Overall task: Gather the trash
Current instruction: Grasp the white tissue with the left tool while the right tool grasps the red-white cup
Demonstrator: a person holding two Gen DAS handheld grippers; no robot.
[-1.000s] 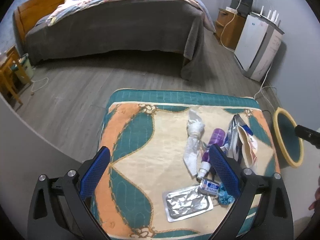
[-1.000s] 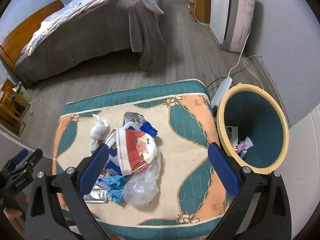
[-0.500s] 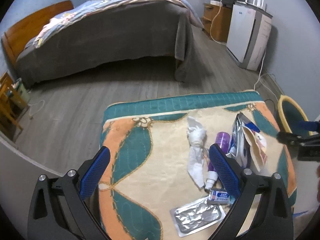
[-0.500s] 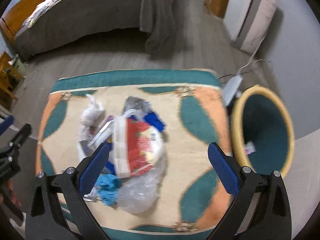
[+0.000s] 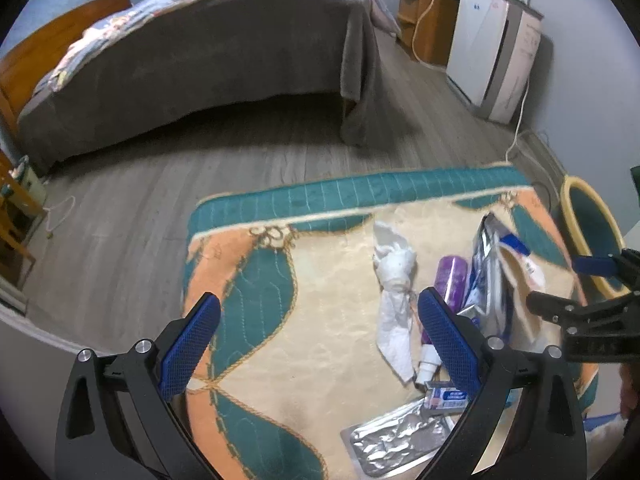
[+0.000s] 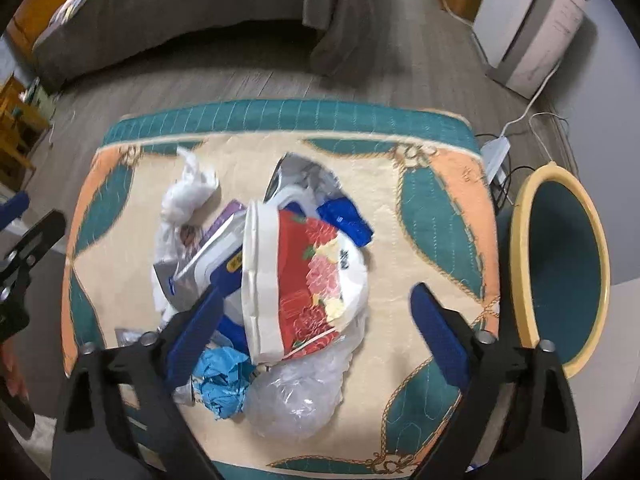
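Note:
A pile of trash lies on a quilted teal, orange and cream mat [image 6: 436,200]. It holds a red-and-white paper cup [image 6: 304,276], a clear plastic bag [image 6: 304,392], a blue crumpled wrapper [image 6: 224,384], a white tissue [image 5: 394,280], a purple spray bottle [image 5: 450,280] and a foil blister pack [image 5: 400,438]. My right gripper [image 6: 316,324] is open, low over the cup. My left gripper [image 5: 320,344] is open and empty above the mat's left part. A yellow-rimmed teal bin [image 6: 560,256] stands right of the mat.
A bed with a grey cover [image 5: 200,60] fills the far side. A white appliance [image 5: 496,52] and a wooden cabinet [image 5: 428,24] stand at the far right. A power strip [image 6: 496,152] and cables lie between mat and bin.
My right gripper has moved forward and down from beside the bin to over the cup. My left gripper has drawn back and turned slightly, so the mat sits further right in its view.

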